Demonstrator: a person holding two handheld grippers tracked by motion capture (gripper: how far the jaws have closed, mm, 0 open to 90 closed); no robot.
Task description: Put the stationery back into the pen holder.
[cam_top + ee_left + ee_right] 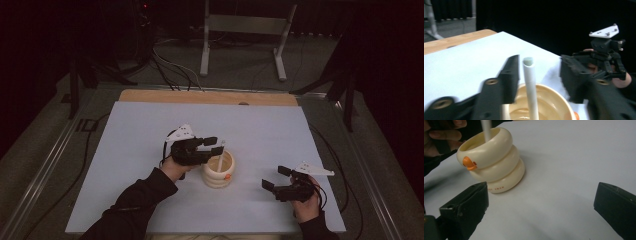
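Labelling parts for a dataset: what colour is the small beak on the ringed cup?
Orange, against the cream cup; the beak shows best in the right gripper view.

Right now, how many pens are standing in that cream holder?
1. A single white pen stands in the cream ringed holder, between the open jaws of the left gripper. The holder's bottom is hidden, so a shorter one could be inside.

Dim room, dark surround, near jaws blurred.

Person wore dark long sleeves (132,207). Left gripper (214,144) and right gripper (276,177) were black, each with 2 blocky jaws, a grey 3-cornered top plate (screws visible) and a trailing black cable.
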